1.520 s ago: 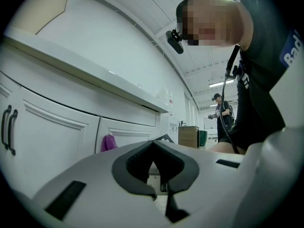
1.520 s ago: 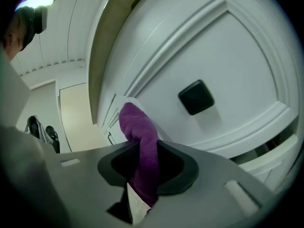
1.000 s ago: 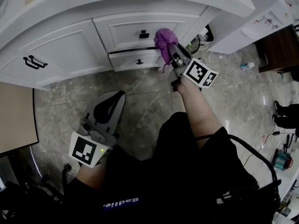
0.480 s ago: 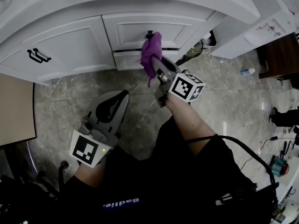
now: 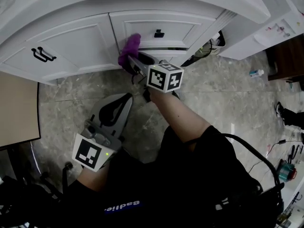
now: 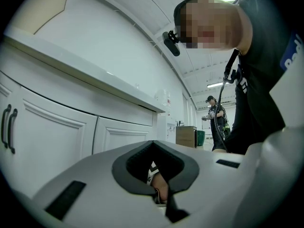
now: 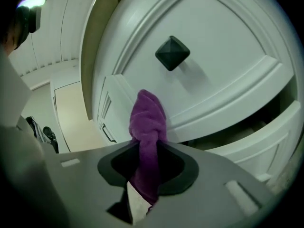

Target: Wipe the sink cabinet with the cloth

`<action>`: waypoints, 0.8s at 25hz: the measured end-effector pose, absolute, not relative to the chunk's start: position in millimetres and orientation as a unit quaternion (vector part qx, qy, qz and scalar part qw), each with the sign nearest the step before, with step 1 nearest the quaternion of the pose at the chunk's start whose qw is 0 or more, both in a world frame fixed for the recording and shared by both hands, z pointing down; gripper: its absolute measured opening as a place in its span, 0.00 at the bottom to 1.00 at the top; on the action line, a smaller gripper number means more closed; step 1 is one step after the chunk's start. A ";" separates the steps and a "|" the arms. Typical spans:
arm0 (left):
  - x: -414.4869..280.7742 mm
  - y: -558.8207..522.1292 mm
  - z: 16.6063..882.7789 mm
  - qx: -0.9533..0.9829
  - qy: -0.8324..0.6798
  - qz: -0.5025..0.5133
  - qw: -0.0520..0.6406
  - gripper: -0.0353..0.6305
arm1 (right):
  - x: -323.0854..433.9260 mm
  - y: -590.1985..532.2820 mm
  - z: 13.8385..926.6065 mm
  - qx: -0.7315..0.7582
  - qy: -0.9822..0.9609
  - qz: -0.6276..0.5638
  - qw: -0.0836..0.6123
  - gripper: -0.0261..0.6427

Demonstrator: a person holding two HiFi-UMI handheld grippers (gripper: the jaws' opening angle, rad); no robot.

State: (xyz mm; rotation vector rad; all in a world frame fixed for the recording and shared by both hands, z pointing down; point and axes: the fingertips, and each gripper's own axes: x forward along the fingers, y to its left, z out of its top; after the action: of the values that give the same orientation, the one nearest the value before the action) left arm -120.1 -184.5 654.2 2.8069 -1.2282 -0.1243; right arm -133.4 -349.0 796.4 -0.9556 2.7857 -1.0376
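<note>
At sink cabinet [image 5: 71, 46], outstretched right hand-held gripper [image 5: 131, 63] tight on cloth [image 5: 129, 49]; left one [image 5: 122, 101] closed.

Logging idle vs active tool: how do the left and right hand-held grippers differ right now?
The right hand-held gripper is shut on the purple cloth; the left hand-held gripper is shut on nothing. The right one is raised to the sink cabinet's drawer front, with the cloth beside the black knob; the left one hangs low over the floor, apart from the cabinet. Both are the same grey build.
</note>
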 end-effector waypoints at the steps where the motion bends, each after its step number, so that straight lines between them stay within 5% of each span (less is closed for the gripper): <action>1: -119.6 -184.1 655.1 0.915 -0.399 -0.039 0.038 0.06 | -130.8 -352.5 798.7 -0.310 0.890 -0.334 0.010 0.19; 20: -103.3 -191.1 664.6 0.920 -0.389 -0.022 0.038 0.06 | 79.2 -396.9 803.6 -0.466 0.809 -0.348 0.088 0.19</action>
State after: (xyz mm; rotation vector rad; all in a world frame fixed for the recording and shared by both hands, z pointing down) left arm -103.3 -191.1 664.6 2.8219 -1.1936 -0.0674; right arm 79.2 -396.9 803.6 -1.3867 2.4082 -1.0370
